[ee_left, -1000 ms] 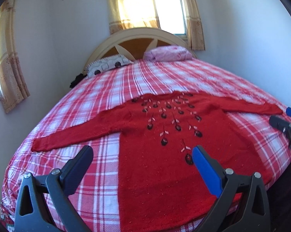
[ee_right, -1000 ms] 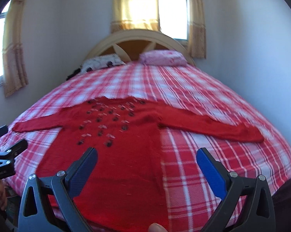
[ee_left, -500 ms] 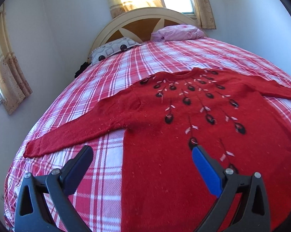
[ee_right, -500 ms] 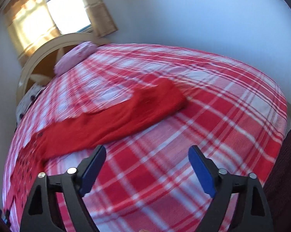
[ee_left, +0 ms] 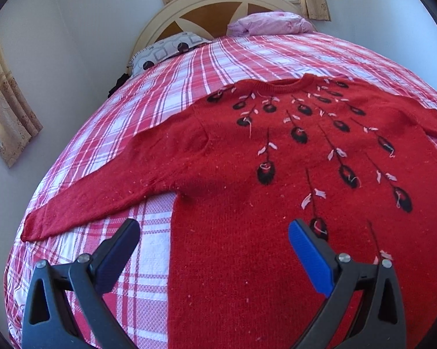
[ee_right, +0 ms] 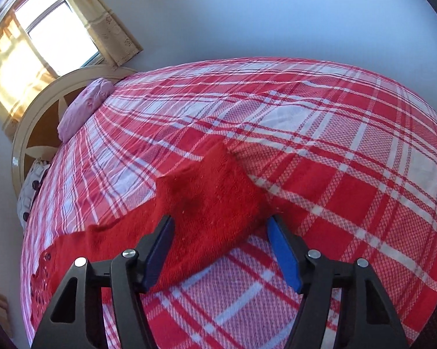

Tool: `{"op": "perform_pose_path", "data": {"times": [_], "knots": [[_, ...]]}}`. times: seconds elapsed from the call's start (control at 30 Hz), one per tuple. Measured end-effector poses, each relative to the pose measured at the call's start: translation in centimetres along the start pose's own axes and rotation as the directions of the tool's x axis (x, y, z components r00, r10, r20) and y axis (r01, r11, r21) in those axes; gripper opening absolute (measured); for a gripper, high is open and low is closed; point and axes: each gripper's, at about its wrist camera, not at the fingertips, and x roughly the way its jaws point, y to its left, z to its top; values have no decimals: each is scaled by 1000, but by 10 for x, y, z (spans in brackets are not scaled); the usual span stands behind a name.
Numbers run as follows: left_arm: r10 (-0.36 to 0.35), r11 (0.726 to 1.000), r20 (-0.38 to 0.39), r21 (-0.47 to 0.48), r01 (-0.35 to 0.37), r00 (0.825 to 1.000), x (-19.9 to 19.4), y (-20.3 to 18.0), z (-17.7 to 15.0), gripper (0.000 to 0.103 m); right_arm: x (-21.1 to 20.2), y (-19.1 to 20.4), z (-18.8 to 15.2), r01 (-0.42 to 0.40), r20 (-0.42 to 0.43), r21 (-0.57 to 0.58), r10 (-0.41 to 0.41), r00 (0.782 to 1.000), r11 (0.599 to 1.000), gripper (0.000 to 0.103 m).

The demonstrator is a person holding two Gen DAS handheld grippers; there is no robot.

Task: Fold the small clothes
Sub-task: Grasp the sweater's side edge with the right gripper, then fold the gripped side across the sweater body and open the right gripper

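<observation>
Lying flat on the checked bed (ee_left: pixel 189 67), the red sweater (ee_left: pixel 247 174) spreads both sleeves toward the side edges. The left gripper (ee_left: pixel 214 237) hangs wide open above the sweater's left flank. The right gripper (ee_right: pixel 219 231) has just been narrowing, its jaws straddling the cuff (ee_right: pixel 218 186) without clearly pinching it.

Sweater (ee_left: pixel 247 174) on bed (ee_left: pixel 160 93) – pillows (ee_left: pixel 171 48) behind.

Both wrist views look steeply down, close over the sweater (ee_left: pixel 247 232) on the bed (ee_right: pixel 349 174).
</observation>
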Motion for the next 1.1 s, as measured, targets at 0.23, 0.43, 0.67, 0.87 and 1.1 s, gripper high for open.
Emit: {"op": "perform_pose_path", "data": {"times": [0.23,0.43,0.67,0.87,1.1], "knots": [[-39,999,-29,-12,38,999,10,-1,-1,103,5,0,10,5,-6,-6,-5,1000,1000,16],[-95,995,-40,-43,93,995,14,5,-2,103,-4,45,9,-43,4,-96,43,999,994,12],[-163,984,-54,-77,158,985,11,16,-2,103,-15,141,-2,-146,-15,-257,147,989,955,11],[-198,978,-39,-78,195,979,-5,33,-3,103,-25,253,-43,-270,-82,-436,261,962,859,10],[-221,973,-16,-77,220,975,-24,54,9,103,-17,356,-142,-389,-228,-623,318,920,679,10]]}}
